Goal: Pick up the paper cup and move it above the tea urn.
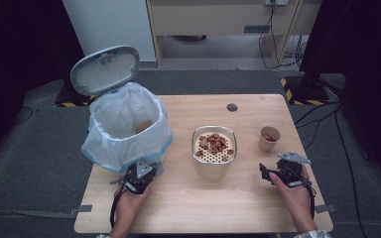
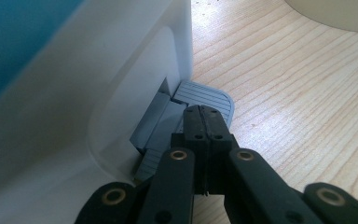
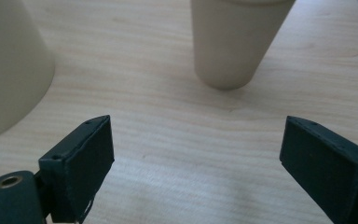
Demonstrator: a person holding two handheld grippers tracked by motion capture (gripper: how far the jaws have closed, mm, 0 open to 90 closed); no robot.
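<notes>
Keep your clenched left hand-held gripper (image 2: 204, 122) pressing the bin's pedal (image 2: 205, 95) (lid's up), then bring the released right hand-held gripper (image 3: 196, 154) squarely around the paper cup (image 3: 235, 37).

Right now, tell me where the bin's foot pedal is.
In the left gripper view, the grey foot pedal juts from the white bin's base, beneath the left gripper's shut tips.

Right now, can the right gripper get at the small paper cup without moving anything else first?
Probably yes. The right gripper is open and faces the small paper cup, with only bare table between them. The bowl stands off to its left, out of the way.
</notes>
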